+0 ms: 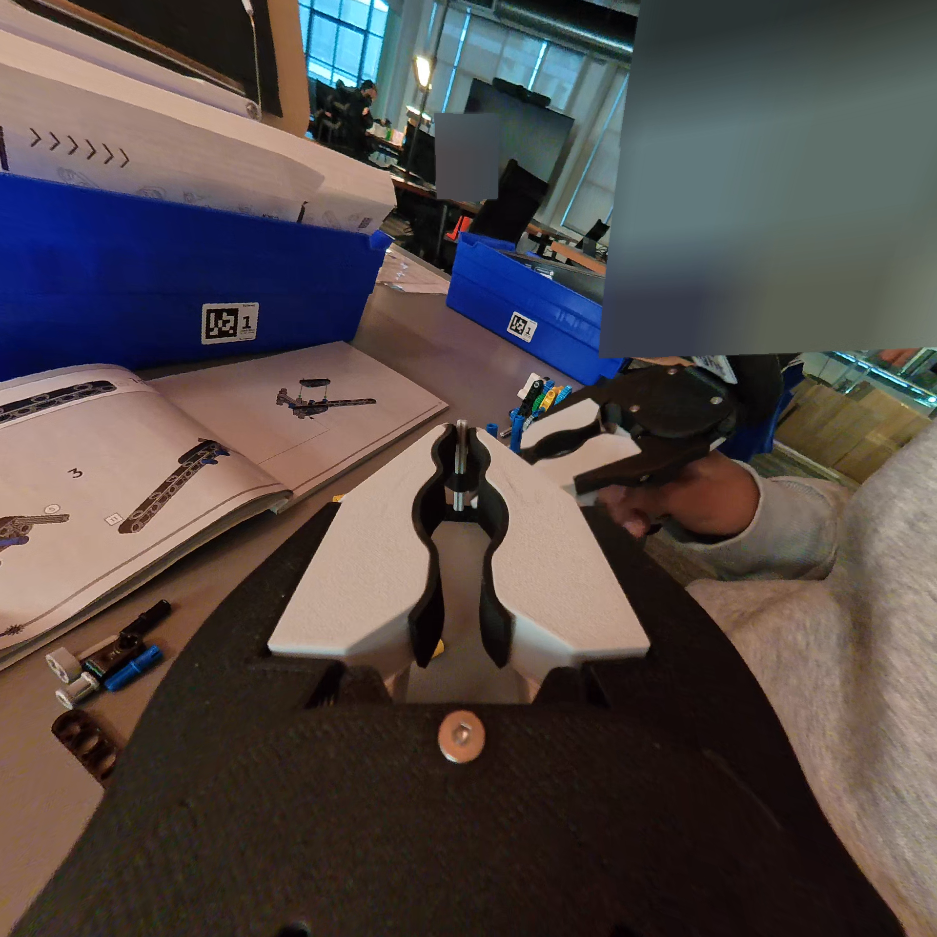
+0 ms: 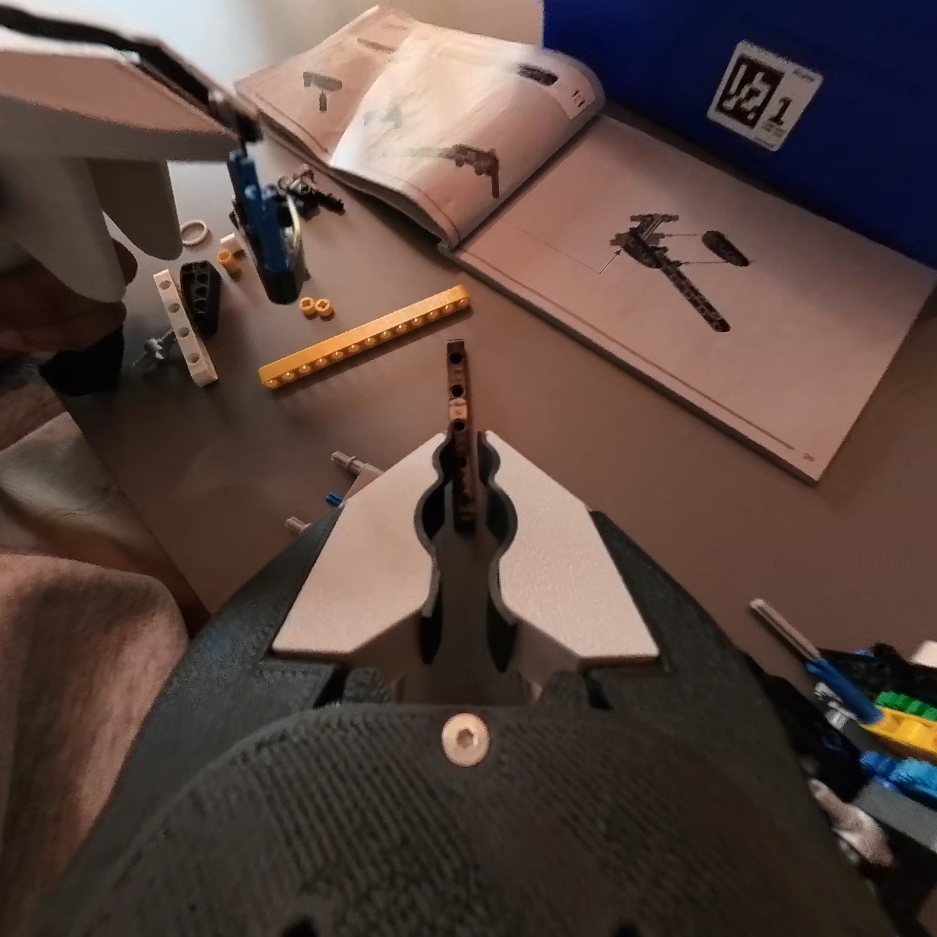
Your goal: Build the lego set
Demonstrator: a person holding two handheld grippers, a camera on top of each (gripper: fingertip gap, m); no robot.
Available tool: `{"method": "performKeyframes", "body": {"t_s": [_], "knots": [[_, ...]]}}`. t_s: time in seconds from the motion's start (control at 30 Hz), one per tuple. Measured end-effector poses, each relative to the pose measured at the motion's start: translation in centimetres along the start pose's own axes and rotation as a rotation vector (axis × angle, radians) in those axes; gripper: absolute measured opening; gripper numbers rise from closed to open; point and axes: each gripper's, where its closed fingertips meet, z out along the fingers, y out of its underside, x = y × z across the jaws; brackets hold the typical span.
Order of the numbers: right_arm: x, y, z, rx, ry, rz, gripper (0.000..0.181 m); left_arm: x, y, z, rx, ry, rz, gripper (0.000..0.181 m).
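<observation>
Grey tabletop is spreading beneath us, with the open instruction booklet as our landmark. We are holding the left gripper nearly closed, pinching a thin grey axle upright, just right of the booklet. We are clamping the right gripper on a black holed beam, pointing away, below the booklet. Left of the booklet, a yellow beam is lying flat.

Two blue bins, one open booklet, one yellow beam.
</observation>
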Motion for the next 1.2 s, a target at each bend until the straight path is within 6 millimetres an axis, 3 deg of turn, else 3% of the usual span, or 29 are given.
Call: {"method": "performKeyframes", "body": {"t_s": [0.23, 0.3, 0.77, 1.03, 1.2], "knots": [[3.3, -3.1, -3.6, 0.205, 0.061, 0.136, 0.000, -0.1, 0.0, 0.0, 0.000, -0.001, -0.004, 0.001], [3.4, -3.4, -4.0, 0.226, 0.057, 0.145, 0.000, -0.1, 0.0, 0.0, 0.000, -0.001, -0.005, 0.001], [0.5, -2.1, -2.1, 0.148, -0.026, 0.061, 0.000, 0.0, 0.0, 0.0, -0.001, 0.001, -0.003, 0.001], [1.2, -2.2, -2.3, 0.165, -0.009, 0.062, 0.000, -0.1, 0.0, 0.0, 0.002, 0.000, -0.015, 0.001], [1.2, -2.1, -2.1, 0.164, -0.014, 0.070, 0.000, 0.5, 0.1, 0.2, -0.016, -0.011, 0.065, 0.001]]}}
